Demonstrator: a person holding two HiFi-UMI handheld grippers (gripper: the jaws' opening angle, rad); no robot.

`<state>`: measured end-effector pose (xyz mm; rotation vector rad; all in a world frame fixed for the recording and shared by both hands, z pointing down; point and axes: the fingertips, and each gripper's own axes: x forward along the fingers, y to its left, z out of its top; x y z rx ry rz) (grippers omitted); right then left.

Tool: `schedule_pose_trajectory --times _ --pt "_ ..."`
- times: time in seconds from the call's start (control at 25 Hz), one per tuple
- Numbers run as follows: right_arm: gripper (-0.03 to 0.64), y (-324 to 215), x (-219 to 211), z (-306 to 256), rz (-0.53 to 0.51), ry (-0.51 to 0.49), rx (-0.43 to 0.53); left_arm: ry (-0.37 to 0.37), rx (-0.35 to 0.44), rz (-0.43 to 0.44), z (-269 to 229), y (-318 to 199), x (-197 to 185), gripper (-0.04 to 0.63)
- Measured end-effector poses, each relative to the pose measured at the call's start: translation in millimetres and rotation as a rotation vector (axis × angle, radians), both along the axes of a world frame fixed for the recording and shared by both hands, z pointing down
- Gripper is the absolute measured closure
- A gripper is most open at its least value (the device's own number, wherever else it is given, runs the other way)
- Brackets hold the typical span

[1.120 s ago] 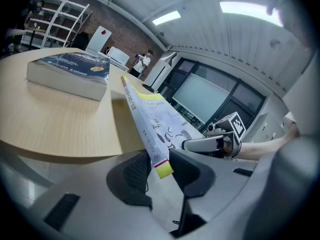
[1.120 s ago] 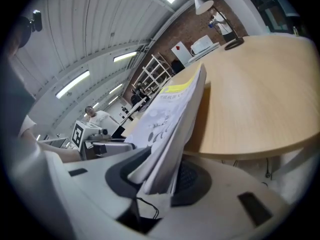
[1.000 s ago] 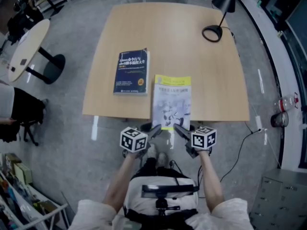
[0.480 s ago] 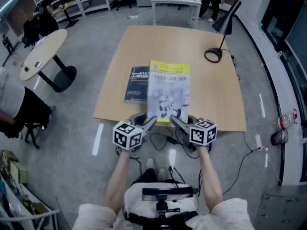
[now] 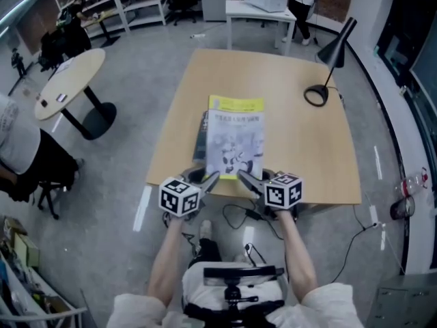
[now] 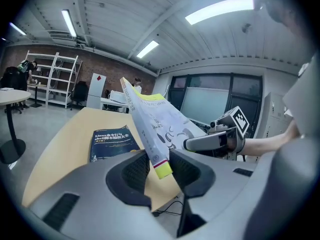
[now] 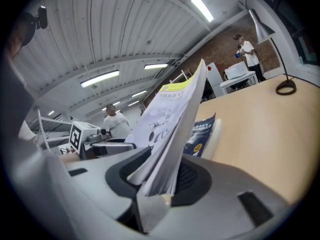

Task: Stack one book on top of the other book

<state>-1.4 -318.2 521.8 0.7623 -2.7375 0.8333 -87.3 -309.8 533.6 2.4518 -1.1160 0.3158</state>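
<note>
A white book with a yellow top band (image 5: 234,142) hangs in the air over the wooden table (image 5: 300,156), tilted, held by its two near corners. My left gripper (image 5: 210,178) is shut on its near left corner (image 6: 159,165). My right gripper (image 5: 246,178) is shut on its near right corner (image 7: 161,176). A dark blue book (image 5: 201,135) lies flat on the table beneath it, mostly hidden in the head view; it shows plainly as the blue book (image 6: 112,143) in the left gripper view and as the blue book (image 7: 202,131) in the right gripper view.
A black desk lamp (image 5: 328,63) stands at the table's far right corner. A round table (image 5: 68,80) is off to the left, a white table (image 5: 263,9) behind. A person (image 5: 20,152) sits at the left. Cables (image 5: 249,214) lie on the floor under the near edge.
Both grippers have lifted the white book off the table's near edge and carried it up and leftward, so it now covers most of the blue book in the head view.
</note>
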Motion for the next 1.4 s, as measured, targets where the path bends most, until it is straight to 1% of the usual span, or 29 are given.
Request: schedule_pose_trajectory --times 0.16,0.32,0.44,0.56,0.68,0.76,0.88,0.96,1.2,1.28,1.32,1.36,1.4 --pt "0.5 -40.2 -41.1 28.3 0.027 0.021 -0.064 -0.005 -0.06 0.029 25.0 -41.8 -42.4 0.477" --pt "0.499 -75.2 -73.4 60.5 0.063 0.05 -0.147 0.0 -0.158 0.08 61.1 -79.8 -72.4 0.476" --pt "0.495 -95.3 -81.7 85.3 0.1 0.099 -0.197 0.002 -0.226 0.12 86.8 -102.1 -81.5 0.476" --pt "0.492 -104.5 -84.7 106.5 0.128 0.155 -0.234 -0.007 -0.297 0.148 112.1 -112.9 -84.6 0.474" --pt "0.489 -104.7 -81.9 119.9 0.13 0.199 -0.269 -0.011 -0.337 0.156 124.0 -113.8 -81.0 0.463" --pt "0.488 -102.3 -77.4 122.1 0.13 0.202 -0.28 -0.002 -0.338 0.157 125.7 -111.2 -77.0 0.459" --pt "0.488 -105.9 -75.7 120.6 0.128 0.203 -0.27 0.022 -0.337 0.158 126.0 -113.5 -75.6 0.452" --pt "0.485 -105.9 -77.7 122.0 0.129 0.217 -0.262 0.025 -0.339 0.157 127.0 -113.3 -77.0 0.446" --pt "0.476 -104.7 -74.7 125.1 0.135 0.269 -0.21 -0.038 -0.317 0.111 130.1 -110.3 -76.9 0.434" --pt "0.471 -103.7 -72.9 123.5 0.136 0.296 -0.185 -0.071 -0.297 0.09 127.9 -109.7 -76.6 0.425" --pt "0.469 -103.1 -72.5 122.4 0.14 0.313 -0.172 -0.101 -0.276 0.075 126.9 -110.3 -77.9 0.417" --pt "0.466 -102.7 -72.9 121.7 0.146 0.336 -0.158 -0.151 -0.232 0.06 125.4 -112.0 -80.6 0.401" --pt "0.463 -102.9 -73.8 121.3 0.152 0.368 -0.137 -0.225 -0.158 0.052 122.4 -114.9 -84.1 0.354"
